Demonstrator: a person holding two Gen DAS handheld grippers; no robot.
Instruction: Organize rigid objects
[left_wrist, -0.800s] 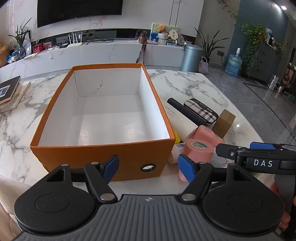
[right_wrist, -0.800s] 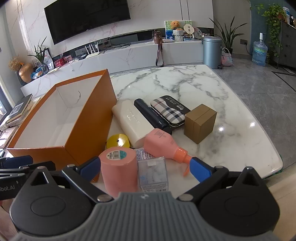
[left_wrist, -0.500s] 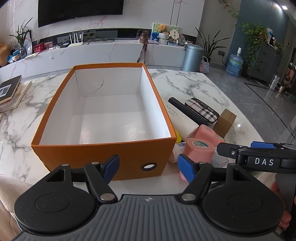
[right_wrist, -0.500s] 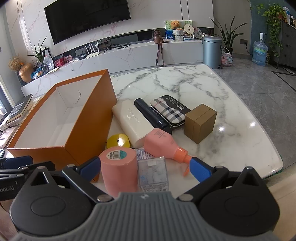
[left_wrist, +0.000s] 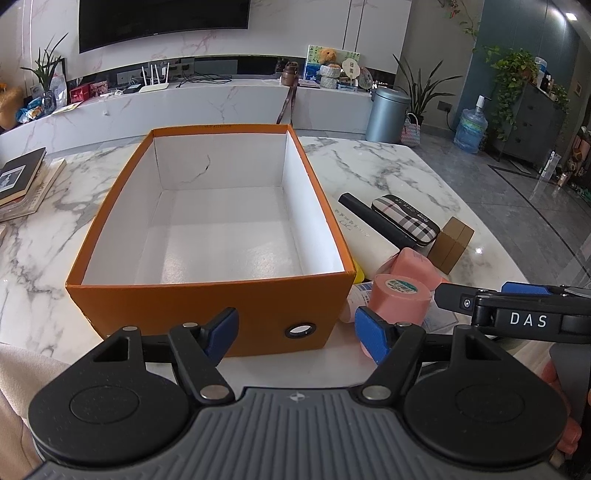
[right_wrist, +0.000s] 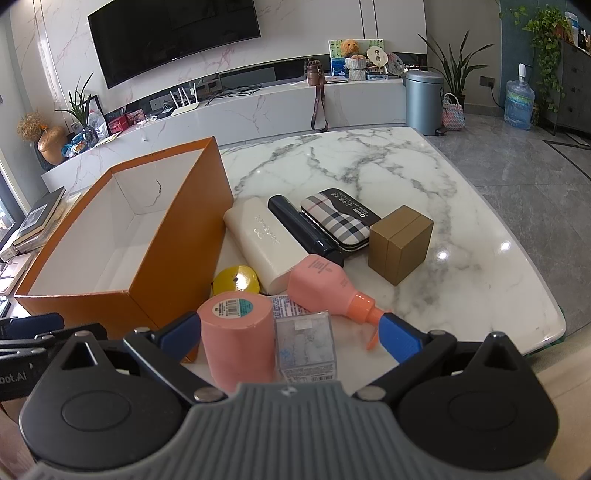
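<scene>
- Judging from the layout, the sorting had not begun: the orange box sat bare inside on the marble surface, and every loose item lay outside it, just beside its right wall.
- Both claws hung at the near edge, gripping nothing. The left claw was spread wide in front of the box's near wall; the right claw was spread wide too, with the pink roll and the small clear box standing between its fingers, though contact could not be confirmed.
- The first pick was likely the step in hand, and the pink roll looked the nearest candidate. The next move probably called for centring the right claw on the roll alone, since the clear box stood touching or nearly touching it and could be caught too, then lifting it over the orange wall.
- Further back lay the pink bottle on its side, the cream case, the black tube, the plaid case and the brown carton, packed close together.
- The yellow round thing was half hidden behind the roll, so what it was stayed unclear.
- The bottle's nozzle tip was covered by the right claw's finger, and the bases of the roll and clear box were cut off by the claw body.
- From the left view most of the pile sat behind the box wall and the other claw.
</scene>
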